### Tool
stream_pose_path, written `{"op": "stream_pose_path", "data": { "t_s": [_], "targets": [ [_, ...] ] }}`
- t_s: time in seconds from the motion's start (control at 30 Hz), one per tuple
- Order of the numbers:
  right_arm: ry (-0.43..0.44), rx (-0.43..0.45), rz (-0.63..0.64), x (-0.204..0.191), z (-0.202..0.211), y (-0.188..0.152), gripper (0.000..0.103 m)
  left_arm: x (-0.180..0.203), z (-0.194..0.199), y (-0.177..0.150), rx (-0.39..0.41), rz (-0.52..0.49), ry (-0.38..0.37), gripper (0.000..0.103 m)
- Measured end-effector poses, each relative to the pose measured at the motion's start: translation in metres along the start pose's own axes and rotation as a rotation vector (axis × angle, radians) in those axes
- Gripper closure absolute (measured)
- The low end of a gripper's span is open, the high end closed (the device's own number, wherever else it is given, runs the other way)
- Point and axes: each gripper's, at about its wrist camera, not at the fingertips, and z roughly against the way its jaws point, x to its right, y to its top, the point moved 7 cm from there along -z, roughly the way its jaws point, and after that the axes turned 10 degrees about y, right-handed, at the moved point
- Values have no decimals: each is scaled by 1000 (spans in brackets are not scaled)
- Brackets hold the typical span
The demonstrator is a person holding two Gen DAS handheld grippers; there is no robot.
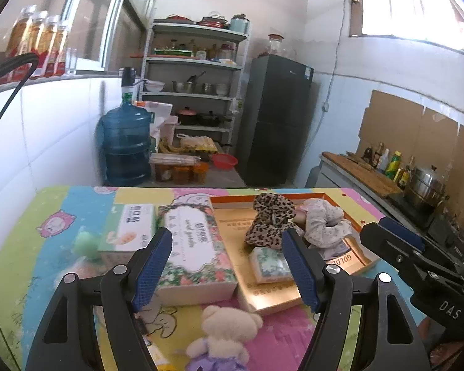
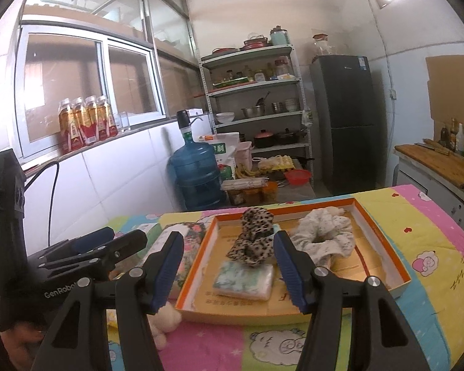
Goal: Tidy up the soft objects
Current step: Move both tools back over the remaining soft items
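A shallow orange-rimmed box [image 2: 383, 238] lies on the cartoon-print table cover. In it are a leopard-print scrunchie [image 2: 255, 235], a pale floral scrunchie [image 2: 324, 232] and a small tissue pack [image 2: 244, 279]. A cream teddy bear in a purple dress [image 1: 229, 330] lies on the cover in front of the box. My left gripper [image 1: 227, 266] hovers open above the bear and holds nothing. My right gripper [image 2: 229, 272] is open too, short of the box, its jaws empty. Each gripper shows at the edge of the other's view.
A floral tissue box [image 1: 195, 247], a green-and-white carton [image 1: 130, 225] and a fuzzy green object [image 1: 85, 242] sit left of the orange-rimmed box. Beyond the table stand a water jug [image 1: 126, 145], a shelf rack [image 1: 195, 86] and a dark fridge [image 1: 275, 117]. A counter with a pot [image 1: 423, 185] runs along the right.
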Motion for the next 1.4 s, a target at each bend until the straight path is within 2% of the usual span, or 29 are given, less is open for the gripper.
{"op": "stream_pose_path", "data": {
  "t_s": [0.5, 0.77, 1.17, 1.4],
  "targets": [
    [37, -39, 45, -47, -3, -22, 43, -70, 33, -19, 24, 86, 62, 28],
    [65, -80, 49, -70, -15, -44, 43, -95, 35, -38, 10, 108, 96, 28],
    [103, -170, 56, -89, -42, -80, 43, -107, -4, -80, -137, 168, 86, 28],
    [110, -176, 32, -81, -46, -85, 43, -110, -34, -93, -229, 200, 134, 28]
  ]
}}
